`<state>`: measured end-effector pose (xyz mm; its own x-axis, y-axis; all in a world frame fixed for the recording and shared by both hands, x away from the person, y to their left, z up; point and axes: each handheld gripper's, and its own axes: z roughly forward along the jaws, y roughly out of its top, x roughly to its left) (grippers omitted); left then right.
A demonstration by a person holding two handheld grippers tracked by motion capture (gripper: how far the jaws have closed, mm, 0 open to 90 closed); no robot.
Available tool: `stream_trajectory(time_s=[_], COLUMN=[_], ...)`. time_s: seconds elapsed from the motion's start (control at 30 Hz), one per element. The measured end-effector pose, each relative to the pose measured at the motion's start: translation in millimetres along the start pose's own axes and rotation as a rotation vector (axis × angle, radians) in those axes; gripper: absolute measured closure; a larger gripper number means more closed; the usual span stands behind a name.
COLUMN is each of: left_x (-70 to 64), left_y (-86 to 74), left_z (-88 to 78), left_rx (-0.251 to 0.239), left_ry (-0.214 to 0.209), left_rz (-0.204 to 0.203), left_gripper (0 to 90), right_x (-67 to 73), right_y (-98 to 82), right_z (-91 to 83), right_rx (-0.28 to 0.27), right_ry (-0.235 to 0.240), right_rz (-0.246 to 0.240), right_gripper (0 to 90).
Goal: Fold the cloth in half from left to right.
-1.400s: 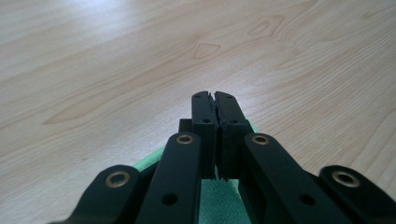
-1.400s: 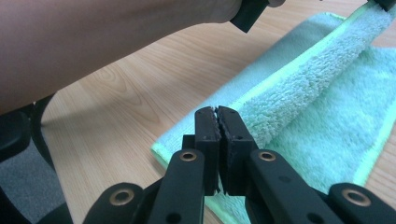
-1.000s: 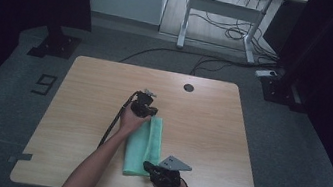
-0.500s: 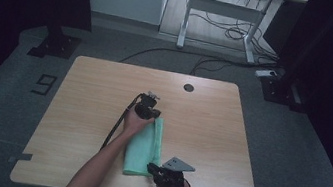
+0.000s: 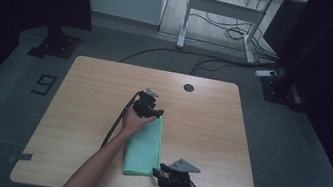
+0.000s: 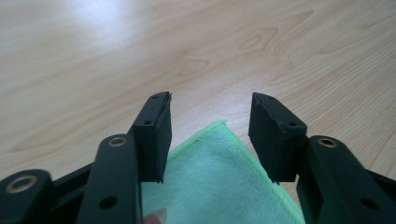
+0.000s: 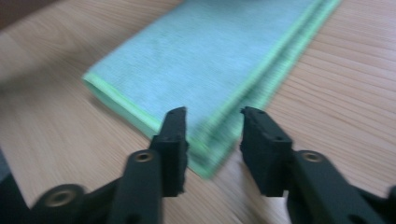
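Fold looks done: green cloth (image 5: 144, 145) lies folded on the table (image 5: 84, 90) mid-front, my left gripper (image 5: 148, 109) and right gripper (image 5: 166, 177) jaws just opened off its corners, only retracting left.

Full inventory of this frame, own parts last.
cloth: 1, green, folded into a long strip, flat on the table's near middle
table: 1, light wood, centre of the high view
grommet: 1, dark, round, at the table's far edge
desk frame: 1, white, on the floor beyond the table, cables under it
stand bases: 2, black, on the floor by the table's far corners
left gripper: 1, black, at the cloth's far corner, fingers have just been opening, corner between them unpinched
right gripper: 1, black, at the cloth's near corner, fingers have just been opening, open
forearm: 1, bare, from bottom edge
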<state>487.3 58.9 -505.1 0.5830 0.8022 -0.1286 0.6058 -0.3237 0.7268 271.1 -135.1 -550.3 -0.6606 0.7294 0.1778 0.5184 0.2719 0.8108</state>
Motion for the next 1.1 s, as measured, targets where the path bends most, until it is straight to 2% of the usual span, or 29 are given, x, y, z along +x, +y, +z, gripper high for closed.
stream_trajectory(time_s=[0.1,0.2,0.3,0.4,0.53,0.6,0.7,0.77,0.83,0.93,1.1], left_x=[5.9,10.1,13.6,17.6,24.2,28.7,35.1,38.4,41.0,40.3,31.3], left_y=[-1.7,-5.8,-11.7,-17.0,-26.9,-34.0,-41.6,-46.2,-50.0,-51.8,-52.7], left_z=[-10.7,-17.5,-25.2,-31.1,-36.0,-35.3,-32.8,-30.9,-27.8,-25.6,-22.0], left_rx=[-0.009,0.006,0.017,0.016,0.050,0.078,0.093,0.103,0.127,0.137,0.136], left_ry=[-0.004,-0.017,-0.032,-0.044,-0.067,-0.052,-0.065,-0.064,-0.067,-0.066,-0.066], left_rz=[-0.004,-0.004,0.010,0.015,0.037,0.046,0.037,0.031,0.035,0.045,0.062], left_gripper=[49.1,48.6,48.0,48.1,48.1,47.8,48.0,48.0,48.3,48.6,48.5], right_x=[-7.8,-13.2,-12.7,-9.3,-4.5,-2.9,-1.0,0.0,2.0,6.1,5.9], right_y=[-0.6,3.6,11.3,22.5,41.7,50.3,60.6,62.0,59.5,54.1,48.1], right_z=[-8.2,-11.3,-7.3,3.7,26.6,40.9,60.8,69.1,75.1,74.5,66.9], right_rx=[-0.014,-0.034,-0.041,-0.032,-0.013,0.017,0.063,0.099,0.147,0.139,0.137], right_ry=[-0.017,-0.018,0.004,0.022,0.044,0.037,0.025,0.018,-0.011,-0.046,-0.049], right_rz=[0.026,0.043,0.023,-0.008,-0.056,-0.068,-0.075,-0.087,-0.112,-0.143,-0.158], right_gripper=[54.1,51.7,50.1,49.2,47.5,44.8,41.9,40.7,40.3,40.9,42.5])
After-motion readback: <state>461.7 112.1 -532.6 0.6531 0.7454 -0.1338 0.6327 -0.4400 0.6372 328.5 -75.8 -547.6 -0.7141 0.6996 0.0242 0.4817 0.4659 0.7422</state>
